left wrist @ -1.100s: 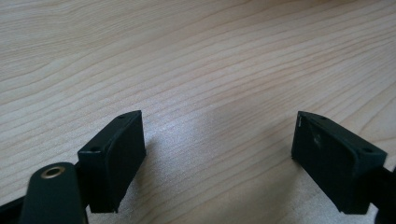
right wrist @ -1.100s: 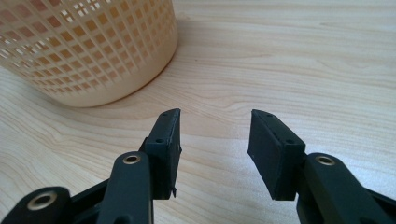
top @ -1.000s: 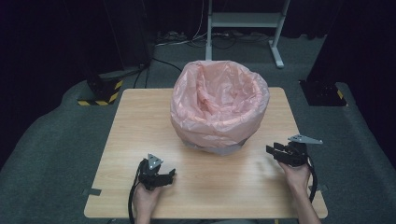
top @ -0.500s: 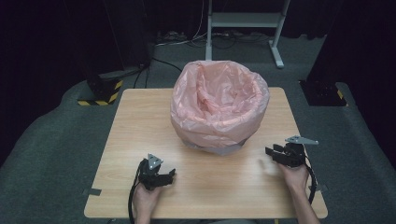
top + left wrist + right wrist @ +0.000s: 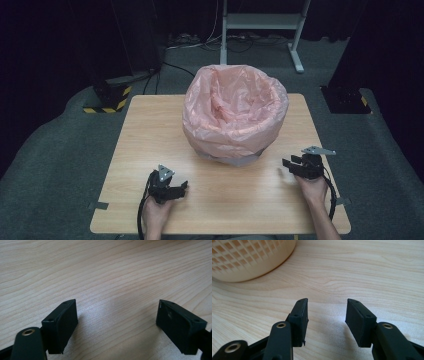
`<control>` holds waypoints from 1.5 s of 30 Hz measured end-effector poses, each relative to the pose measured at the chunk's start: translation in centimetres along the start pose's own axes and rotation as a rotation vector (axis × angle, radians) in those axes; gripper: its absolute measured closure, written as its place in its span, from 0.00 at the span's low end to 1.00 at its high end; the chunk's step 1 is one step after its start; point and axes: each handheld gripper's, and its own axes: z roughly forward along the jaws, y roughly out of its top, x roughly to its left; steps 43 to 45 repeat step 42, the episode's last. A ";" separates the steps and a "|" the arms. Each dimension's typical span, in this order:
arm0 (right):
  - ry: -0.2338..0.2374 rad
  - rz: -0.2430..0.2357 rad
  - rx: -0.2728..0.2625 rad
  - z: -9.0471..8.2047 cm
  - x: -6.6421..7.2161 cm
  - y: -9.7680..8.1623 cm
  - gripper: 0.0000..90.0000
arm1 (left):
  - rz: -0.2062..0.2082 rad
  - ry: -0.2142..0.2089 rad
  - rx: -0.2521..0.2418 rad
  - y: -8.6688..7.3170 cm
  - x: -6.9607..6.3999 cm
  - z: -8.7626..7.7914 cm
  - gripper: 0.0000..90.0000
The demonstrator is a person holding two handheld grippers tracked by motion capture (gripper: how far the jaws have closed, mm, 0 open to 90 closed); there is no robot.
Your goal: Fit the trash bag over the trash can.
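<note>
Right gripper (image 5: 289,166): released, empty, edged slightly nearer the pink-lined basket (image 5: 235,112). Left gripper (image 5: 181,187): released, empty, unmoved; bag untouched.

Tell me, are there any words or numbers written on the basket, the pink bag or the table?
None can be read. The pink bag, the basket and the table are all plain. The yellow-and-black stripes on the floor are only a warning pattern, not letters.
</note>
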 end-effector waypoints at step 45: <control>-0.102 -0.116 0.026 1.1 1.2 -1.1 0.47 | 0.002 0.001 0.004 0.0 0.0 0.0 0.18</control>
